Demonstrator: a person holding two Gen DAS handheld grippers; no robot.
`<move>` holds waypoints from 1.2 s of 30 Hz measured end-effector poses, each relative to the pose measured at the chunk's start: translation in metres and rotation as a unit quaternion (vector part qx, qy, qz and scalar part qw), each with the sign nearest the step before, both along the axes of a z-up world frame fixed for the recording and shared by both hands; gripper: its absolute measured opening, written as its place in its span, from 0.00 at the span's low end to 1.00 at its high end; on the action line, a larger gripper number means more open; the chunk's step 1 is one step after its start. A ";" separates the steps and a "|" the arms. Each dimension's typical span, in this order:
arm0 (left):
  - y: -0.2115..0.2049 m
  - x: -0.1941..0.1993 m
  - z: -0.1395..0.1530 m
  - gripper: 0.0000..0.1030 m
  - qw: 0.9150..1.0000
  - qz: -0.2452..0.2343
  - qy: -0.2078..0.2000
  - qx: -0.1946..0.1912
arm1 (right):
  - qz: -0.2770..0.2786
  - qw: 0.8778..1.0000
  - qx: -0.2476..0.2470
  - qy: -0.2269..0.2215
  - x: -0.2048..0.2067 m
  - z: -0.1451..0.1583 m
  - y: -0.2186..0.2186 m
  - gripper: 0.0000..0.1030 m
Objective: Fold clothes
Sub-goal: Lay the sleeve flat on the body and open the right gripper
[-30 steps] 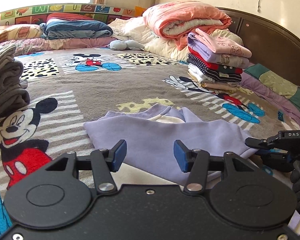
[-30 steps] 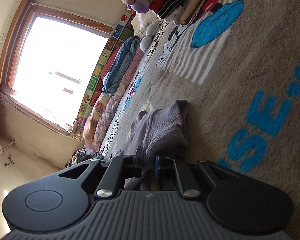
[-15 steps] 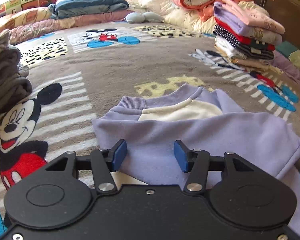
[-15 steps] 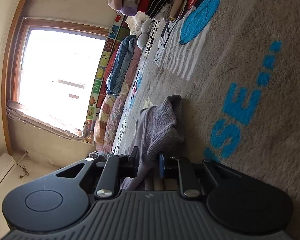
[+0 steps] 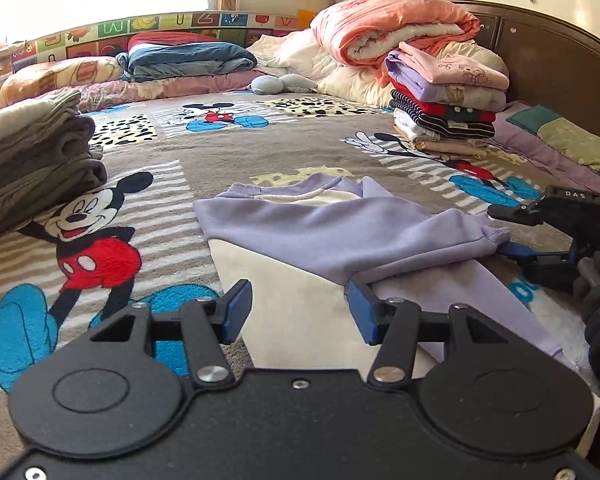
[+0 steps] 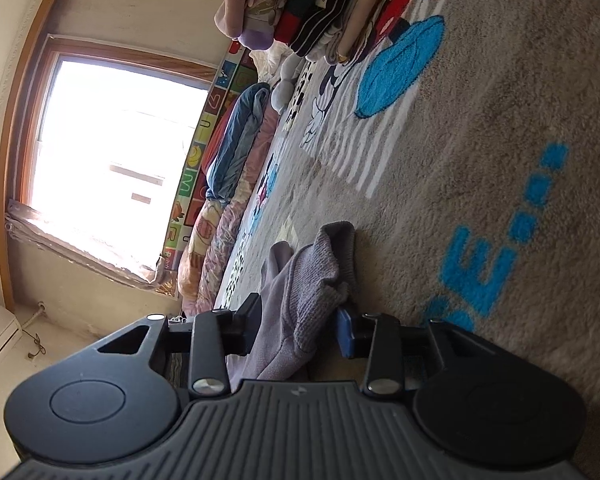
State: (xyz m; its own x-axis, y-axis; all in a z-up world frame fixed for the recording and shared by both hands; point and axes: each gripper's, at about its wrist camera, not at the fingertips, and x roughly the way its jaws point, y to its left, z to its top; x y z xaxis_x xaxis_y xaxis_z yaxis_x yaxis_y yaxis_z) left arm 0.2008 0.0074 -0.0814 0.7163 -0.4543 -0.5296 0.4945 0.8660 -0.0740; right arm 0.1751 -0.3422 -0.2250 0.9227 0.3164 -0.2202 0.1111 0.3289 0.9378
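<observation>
A lilac sweatshirt (image 5: 332, 232) is seen spread on the cartoon-printed blanket (image 5: 220, 160) in the middle of the left wrist view, its collar toward the upper centre of the frame and a cream panel showing at the lower centre. One sleeve is laid across the body toward the right edge of the frame, so the garment is judged partly folded: a sleeve fold is in place, while the body is not yet doubled into a compact packet like those in the stack of folded clothes (image 5: 444, 108) at the upper right. A grey pile (image 5: 32, 160) is seen at the left edge; whether it is to be folded cannot be told. What is left, on this judgement, is the rest of the folding of the sweatshirt and its placing with the finished pieces. The left gripper (image 5: 298, 312) is held with its blue pads set wide apart at the lower centre, the sweatshirt's cream panel lying between and beyond them; the right-hand pad is seen just at the sleeve's edge, and nothing is clamped. The right gripper (image 6: 298, 326) is seen parted in the right wrist view, the ribbed cuff (image 6: 332, 260) lying loosely between its fingers at the centre of the frame, not pinched, as it appears.
</observation>
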 end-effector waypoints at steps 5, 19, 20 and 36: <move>0.023 0.017 -0.005 0.53 0.995 0.003 0.040 -0.092 | 0.011 1.000 -0.008 0.007 0.014 0.002 -0.002 0.33; 0.043 0.015 0.000 0.53 0.981 -0.024 0.063 -0.183 | 0.046 0.950 -0.283 -0.123 -0.017 0.091 0.042 0.10; 0.043 0.014 0.001 0.53 0.980 -0.027 0.063 -0.185 | 0.063 0.934 -0.322 -0.142 -0.020 0.102 0.051 0.10; 0.040 0.009 0.004 0.53 0.977 -0.051 0.062 -0.197 | 0.039 0.993 -0.102 0.049 -0.022 0.038 -0.014 0.63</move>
State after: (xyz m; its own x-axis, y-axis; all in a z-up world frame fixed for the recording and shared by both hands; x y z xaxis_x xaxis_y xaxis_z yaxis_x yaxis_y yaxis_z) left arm 0.2103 0.0472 -0.0772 0.5983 -0.7061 -0.3787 0.5434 0.7049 -0.4559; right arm 0.1533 -0.3561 -0.1875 0.8682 0.3247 -0.3753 0.1663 0.5222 0.8364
